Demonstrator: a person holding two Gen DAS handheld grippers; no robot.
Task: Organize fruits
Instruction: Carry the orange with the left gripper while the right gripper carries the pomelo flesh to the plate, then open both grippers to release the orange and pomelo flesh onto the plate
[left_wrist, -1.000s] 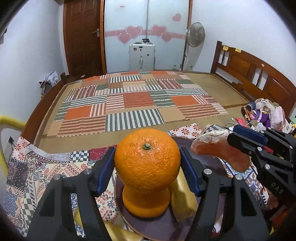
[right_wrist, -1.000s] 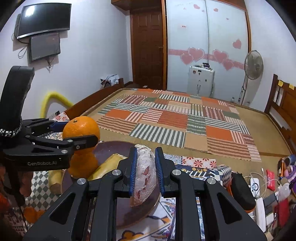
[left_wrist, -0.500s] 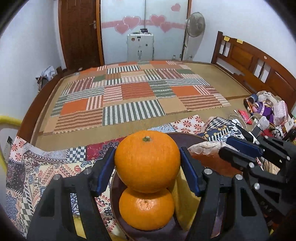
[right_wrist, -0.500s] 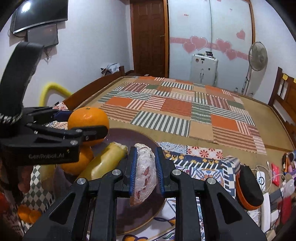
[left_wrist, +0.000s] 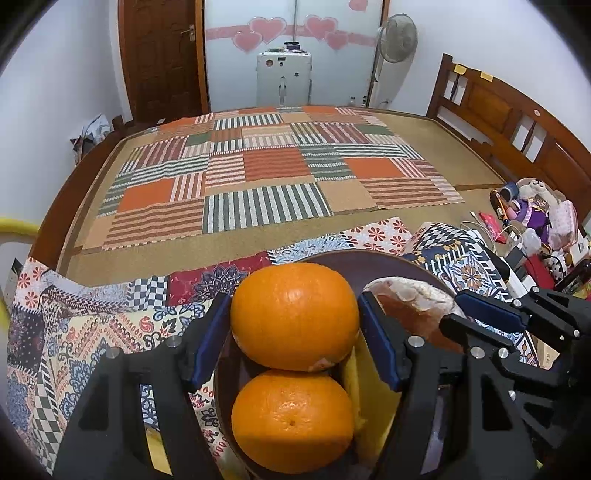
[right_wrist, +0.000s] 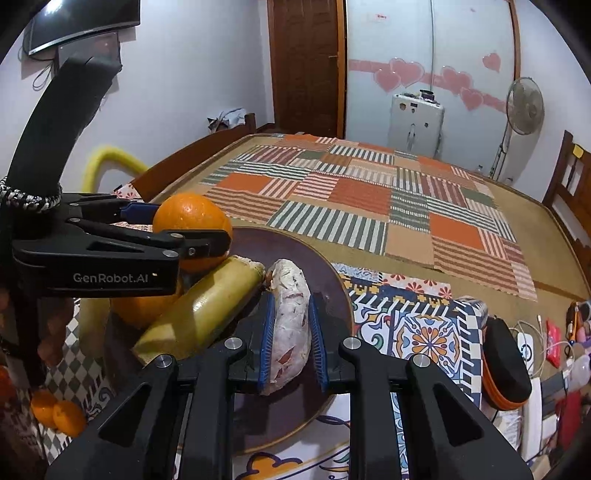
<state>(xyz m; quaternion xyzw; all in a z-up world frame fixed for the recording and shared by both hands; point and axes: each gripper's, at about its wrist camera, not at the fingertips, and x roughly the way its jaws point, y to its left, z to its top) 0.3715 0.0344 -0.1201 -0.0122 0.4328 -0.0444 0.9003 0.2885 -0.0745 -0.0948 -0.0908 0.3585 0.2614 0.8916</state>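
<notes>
My left gripper (left_wrist: 294, 338) is shut on a large orange (left_wrist: 294, 314) and holds it just above a second orange (left_wrist: 291, 421) that lies in a dark brown round plate (left_wrist: 373, 260). My right gripper (right_wrist: 291, 341) is shut on a pink-and-white wrapped piece of fruit (right_wrist: 290, 325) and holds it low over the same plate (right_wrist: 325, 273). A yellow-green stalk (right_wrist: 201, 310) lies in the plate between them. The left gripper with its orange (right_wrist: 190, 225) shows at the left of the right wrist view, and the right gripper (left_wrist: 458, 317) with the wrapped fruit (left_wrist: 410, 306) shows at the right of the left wrist view.
The plate stands on a patterned cloth (left_wrist: 92, 332) at the near edge of a bed with a striped patchwork mat (left_wrist: 258, 177). Small oranges (right_wrist: 59, 413) lie at the lower left. A dark case (right_wrist: 506, 362), cables and toys (left_wrist: 535, 218) crowd the right side.
Both grippers have come down toward the plate with their fruit. The held orange now sits close on top of the second orange, and the wrapped fruit is lower over the plate.
</notes>
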